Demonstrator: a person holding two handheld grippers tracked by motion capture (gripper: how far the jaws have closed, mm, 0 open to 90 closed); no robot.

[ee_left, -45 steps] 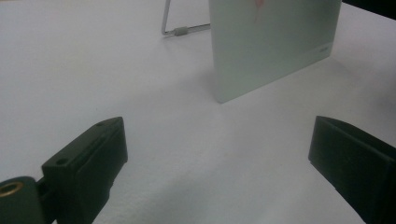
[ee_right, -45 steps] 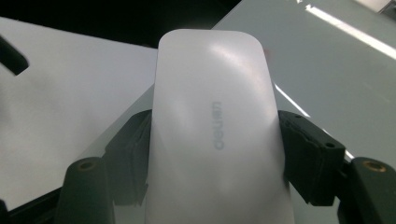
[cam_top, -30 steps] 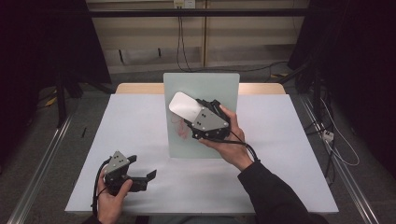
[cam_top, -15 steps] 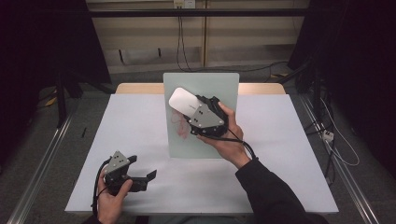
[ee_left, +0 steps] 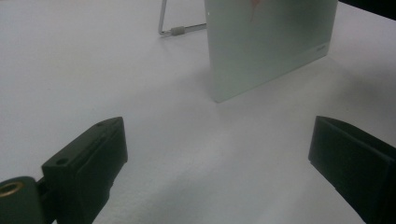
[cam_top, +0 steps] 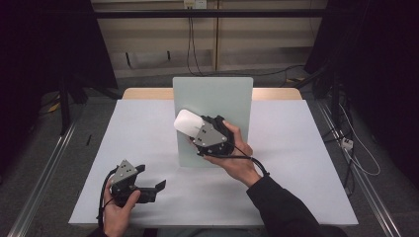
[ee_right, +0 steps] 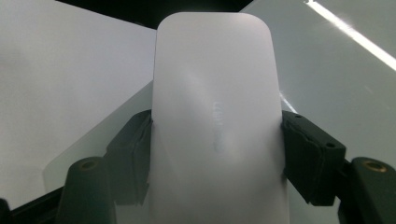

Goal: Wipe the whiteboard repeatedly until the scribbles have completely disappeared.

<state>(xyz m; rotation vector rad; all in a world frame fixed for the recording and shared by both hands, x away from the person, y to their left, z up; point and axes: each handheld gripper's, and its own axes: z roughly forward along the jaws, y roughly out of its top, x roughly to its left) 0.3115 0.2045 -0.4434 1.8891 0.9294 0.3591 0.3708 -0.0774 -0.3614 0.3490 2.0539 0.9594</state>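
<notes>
A pale green board (cam_top: 217,94) stands upright in the middle of the white table. My right gripper (cam_top: 193,130) is shut on a white, rounded, flat block (cam_top: 186,122) and holds it against the board's front face. In the right gripper view the black pads (ee_right: 133,154) press both long sides of the white block (ee_right: 215,116), with the board (ee_right: 336,84) behind it. My left gripper (cam_top: 149,177) rests low at the near left of the table, jaws wide apart. Nothing lies in my left gripper (ee_left: 219,163); the board (ee_left: 271,42) stands farther off.
A white sheet (cam_top: 296,148) covers the tabletop, with a wooden edge (cam_top: 276,93) at the back. A thin wire stand (ee_left: 168,29) props the board from behind. Metal rails (cam_top: 44,173) run along the table's sides, and cables lie on the floor at the right.
My right gripper has slid the white block down the board's face, a little toward the near left. The left gripper has stayed where it was.
</notes>
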